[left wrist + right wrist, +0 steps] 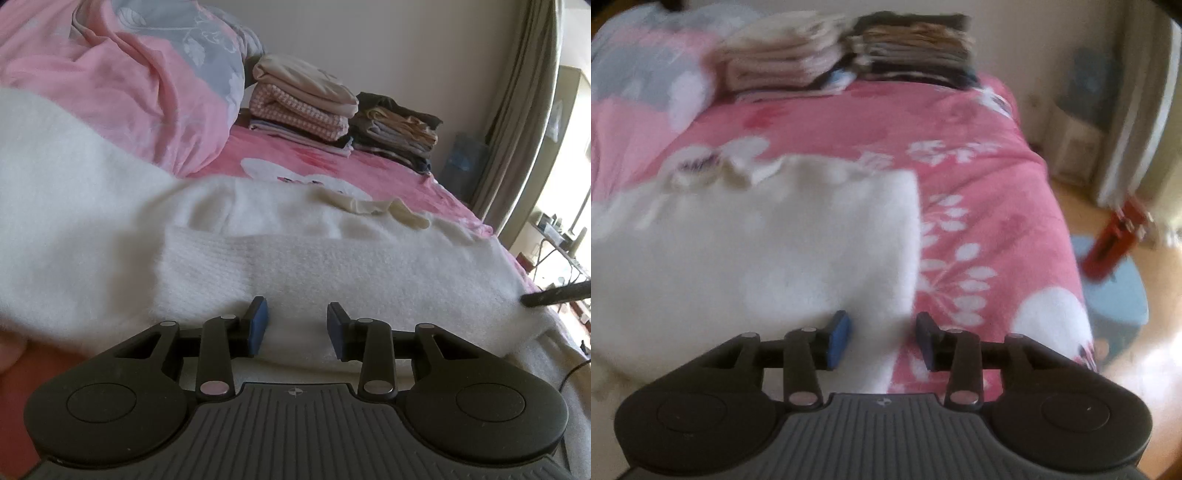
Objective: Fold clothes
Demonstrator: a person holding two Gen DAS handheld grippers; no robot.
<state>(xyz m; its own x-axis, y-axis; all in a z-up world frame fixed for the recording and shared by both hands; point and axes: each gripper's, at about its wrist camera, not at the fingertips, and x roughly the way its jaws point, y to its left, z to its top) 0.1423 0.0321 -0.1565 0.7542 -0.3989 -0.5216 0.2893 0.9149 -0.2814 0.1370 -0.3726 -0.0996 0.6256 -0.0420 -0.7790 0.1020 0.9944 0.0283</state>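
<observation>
A fluffy white knit sweater lies spread across the pink bed; its ribbed band runs across the middle of the left wrist view. My left gripper hovers low over the sweater's near edge, open, its blue pads apart with only fabric lying below the gap. In the blurred right wrist view the sweater fills the left half, its right edge running down toward my right gripper. That gripper is open, with the sweater's corner lying under the gap and the pads not pressing it. A small cream item rests on the sweater's far side.
Two stacks of folded clothes stand at the bed's far end beside a bunched pink and grey quilt. A dark bar touches the sweater's right edge. Right of the bed are a curtain, a blue stool and a red object.
</observation>
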